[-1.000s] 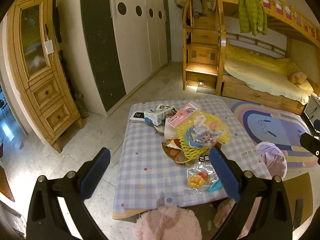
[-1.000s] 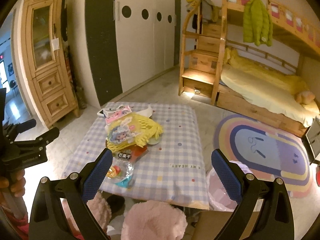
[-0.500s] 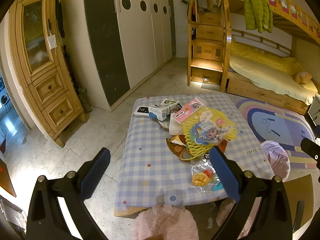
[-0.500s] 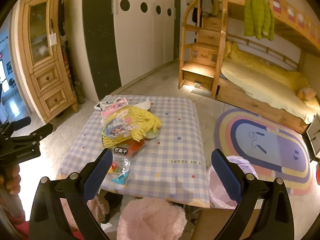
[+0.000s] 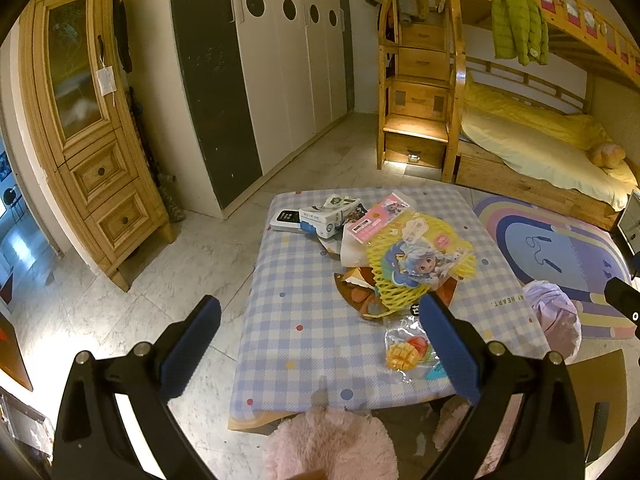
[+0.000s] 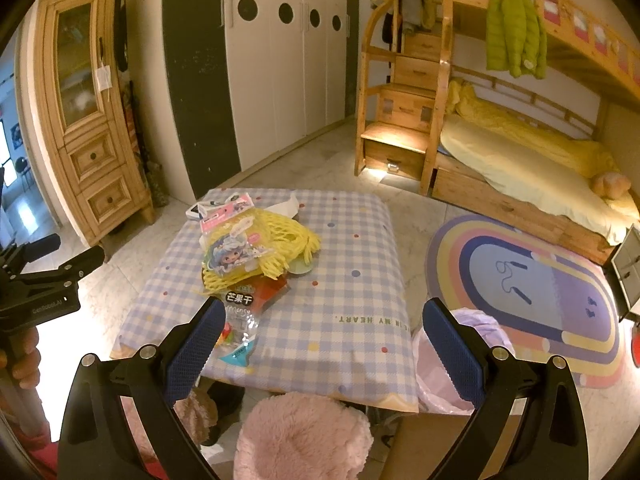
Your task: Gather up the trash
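Observation:
A low table with a blue checked cloth (image 5: 304,312) (image 6: 352,280) carries a heap of trash. On top lies yellow foam netting (image 5: 420,268) (image 6: 256,252) with a cartoon card. A clear mango snack bag (image 5: 408,354) (image 6: 240,332) lies near the front edge. A pink packet (image 5: 376,220), a white carton (image 5: 328,216) and a small dark device (image 5: 286,218) sit at the far side. A bin lined with a lilac bag (image 5: 554,320) (image 6: 452,364) stands at the table's right corner. My left gripper (image 5: 320,344) and right gripper (image 6: 324,348) both hover open above the near edge, holding nothing.
Fluffy pink stools (image 5: 328,444) (image 6: 300,436) stand at the near side of the table. A wooden cabinet (image 5: 88,140) and wardrobe (image 5: 280,72) line the left wall. A bunk bed (image 5: 540,152) and rainbow rug (image 6: 532,296) fill the right. The left gripper's body (image 6: 44,280) shows at the left edge.
Both cameras have drawn back and risen slightly, so the table appears a little farther and lower. Both grippers stay open; nothing on the table has moved.

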Demonstrator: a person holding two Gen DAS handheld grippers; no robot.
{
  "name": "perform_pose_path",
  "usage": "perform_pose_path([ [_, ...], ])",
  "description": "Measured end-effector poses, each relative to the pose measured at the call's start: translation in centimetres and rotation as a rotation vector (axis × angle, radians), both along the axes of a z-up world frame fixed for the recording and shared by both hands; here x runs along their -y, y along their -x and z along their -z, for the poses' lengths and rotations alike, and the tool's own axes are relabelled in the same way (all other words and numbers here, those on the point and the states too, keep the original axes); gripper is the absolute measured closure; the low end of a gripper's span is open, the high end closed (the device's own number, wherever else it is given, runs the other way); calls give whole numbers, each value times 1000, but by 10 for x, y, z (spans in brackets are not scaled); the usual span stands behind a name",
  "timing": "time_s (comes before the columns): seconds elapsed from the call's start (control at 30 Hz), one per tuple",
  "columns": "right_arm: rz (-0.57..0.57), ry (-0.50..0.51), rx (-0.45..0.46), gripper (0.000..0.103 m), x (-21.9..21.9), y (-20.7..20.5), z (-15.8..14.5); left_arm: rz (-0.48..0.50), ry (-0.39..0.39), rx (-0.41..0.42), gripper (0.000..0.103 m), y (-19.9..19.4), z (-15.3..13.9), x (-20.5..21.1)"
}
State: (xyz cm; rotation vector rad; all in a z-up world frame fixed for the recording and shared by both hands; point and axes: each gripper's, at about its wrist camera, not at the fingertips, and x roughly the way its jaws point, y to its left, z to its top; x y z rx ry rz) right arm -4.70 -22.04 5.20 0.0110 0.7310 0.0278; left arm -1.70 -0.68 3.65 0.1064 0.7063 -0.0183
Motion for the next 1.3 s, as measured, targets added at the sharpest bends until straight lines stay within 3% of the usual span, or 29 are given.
perform_pose_path([
  [1.3, 0, -1, -1, 5, 0, 0, 1, -16, -7, -6, 7, 0, -1, 0],
])
